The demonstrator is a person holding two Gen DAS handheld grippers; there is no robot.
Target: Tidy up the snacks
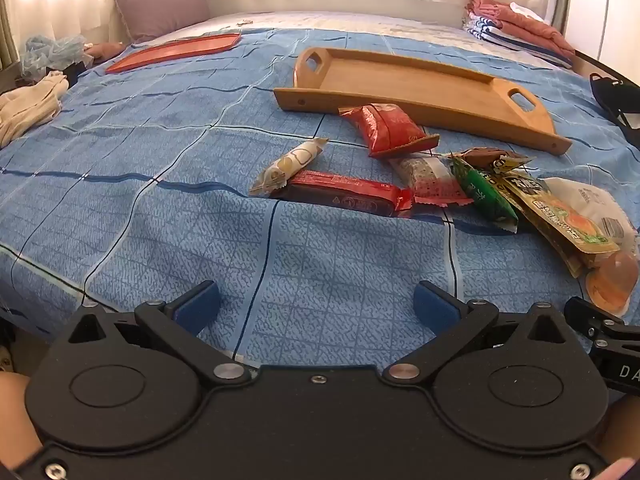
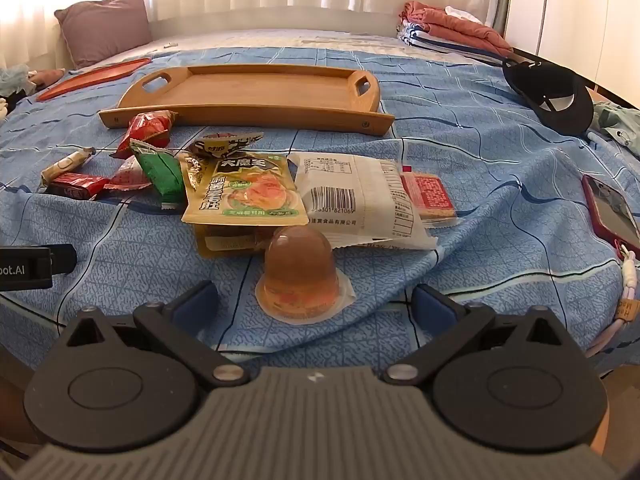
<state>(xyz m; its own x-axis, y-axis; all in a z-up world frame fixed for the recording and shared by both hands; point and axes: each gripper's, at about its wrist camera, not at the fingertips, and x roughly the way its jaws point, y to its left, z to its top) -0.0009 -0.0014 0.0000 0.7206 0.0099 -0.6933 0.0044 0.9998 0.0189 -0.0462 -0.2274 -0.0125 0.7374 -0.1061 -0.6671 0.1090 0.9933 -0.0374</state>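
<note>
Bamboo-coloured wood makes up the tray (image 2: 256, 92), which lies bare on the blue checked bedspread (image 2: 460, 152) at about 12 o'clock in the right wrist view, beyond the snacks. The snacks lie loose in a heap on the bedspread just in front of it. Nearest the right gripper (image 2: 316, 304) stands a domed orange jelly cup (image 2: 299, 280), in line with the gap between the blue fingertips (image 2: 198, 304); the jaws are spread wide and touch nothing. Just behind the cup lie a gold pouch (image 2: 244, 192) and, at 1 o'clock, a white wrapper with a barcode (image 2: 360, 200) partly covering a red-labelled packet (image 2: 428, 194). Toward 10 o'clock sit a green packet (image 2: 160, 172), a crinkled red packet (image 2: 148, 128), a dark red bar (image 2: 76, 186) and a small cream wrapped sweet (image 2: 66, 164).

In the left wrist view the left gripper (image 1: 316, 304) hovers over bare bedspread with its jaws equally wide apart, holding nothing; the heap lies from 12 to 3 o'clock of it, the dark red bar and cream sweet closest.

Further out, a flat red tray (image 2: 92, 76) lies at 10 o'clock, a mauve pillow (image 2: 104, 24) behind it, folded clothes (image 2: 452, 28) at 1 o'clock, a black cap (image 2: 552, 96) at 2 o'clock and a phone in a red case (image 2: 612, 212) at 3 o'clock.
</note>
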